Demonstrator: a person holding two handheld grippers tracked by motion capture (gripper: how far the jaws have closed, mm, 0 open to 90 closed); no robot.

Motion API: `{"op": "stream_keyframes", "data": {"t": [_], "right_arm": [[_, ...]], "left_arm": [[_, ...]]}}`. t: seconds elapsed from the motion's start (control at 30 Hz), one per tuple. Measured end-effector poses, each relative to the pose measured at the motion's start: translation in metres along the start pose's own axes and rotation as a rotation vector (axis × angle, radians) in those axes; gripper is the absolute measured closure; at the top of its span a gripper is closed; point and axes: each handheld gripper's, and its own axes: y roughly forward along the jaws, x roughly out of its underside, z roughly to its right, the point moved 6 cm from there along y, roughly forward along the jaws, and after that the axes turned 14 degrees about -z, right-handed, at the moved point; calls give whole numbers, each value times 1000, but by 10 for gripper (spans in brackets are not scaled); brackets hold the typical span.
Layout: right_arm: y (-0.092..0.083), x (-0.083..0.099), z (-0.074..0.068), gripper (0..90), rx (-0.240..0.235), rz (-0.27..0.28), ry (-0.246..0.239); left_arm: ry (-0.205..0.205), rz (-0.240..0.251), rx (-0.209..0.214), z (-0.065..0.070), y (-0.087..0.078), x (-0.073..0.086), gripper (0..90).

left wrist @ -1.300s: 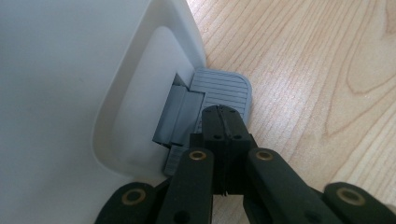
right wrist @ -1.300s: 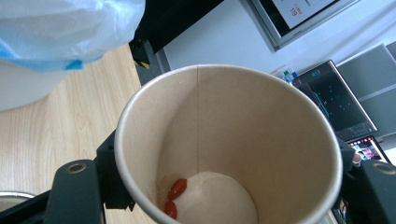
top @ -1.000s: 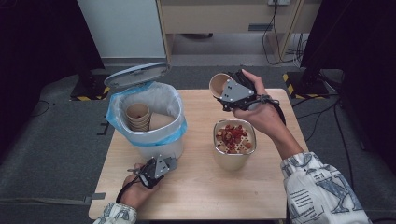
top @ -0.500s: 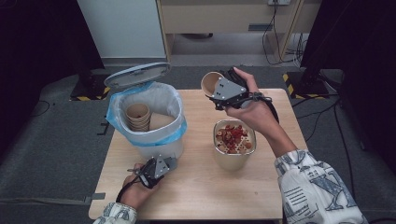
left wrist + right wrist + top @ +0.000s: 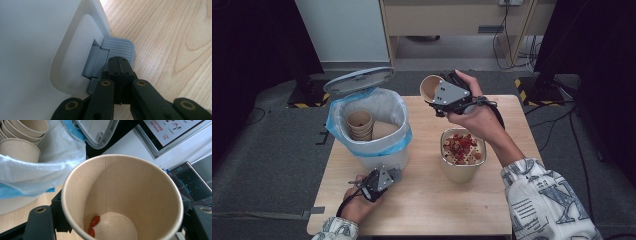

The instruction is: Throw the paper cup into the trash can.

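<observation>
The big white bin fills the desk's left back part, its lid up. The bowl sits just beside it. The front of the desk is bare wood.

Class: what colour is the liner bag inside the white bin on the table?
The liner bag is light blue and see-through, folded over the bin's rim; the high view shows it best.

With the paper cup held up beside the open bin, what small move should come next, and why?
Probably carry the paper cup in the right gripper a little further over the bin and let go. It is nearly empty, with two red bits left inside, the bin already holds stacked cups, and the left gripper, jaws shut, presses the pedal while the lid stands open.
</observation>
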Motion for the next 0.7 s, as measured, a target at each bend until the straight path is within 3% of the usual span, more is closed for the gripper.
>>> {"op": "stream_keyframes", "data": {"t": [0.7], "right_arm": [[10,-28,-14,273,-48,50,17]], "left_arm": [[0,0,-1,0,0,0,895]]}}
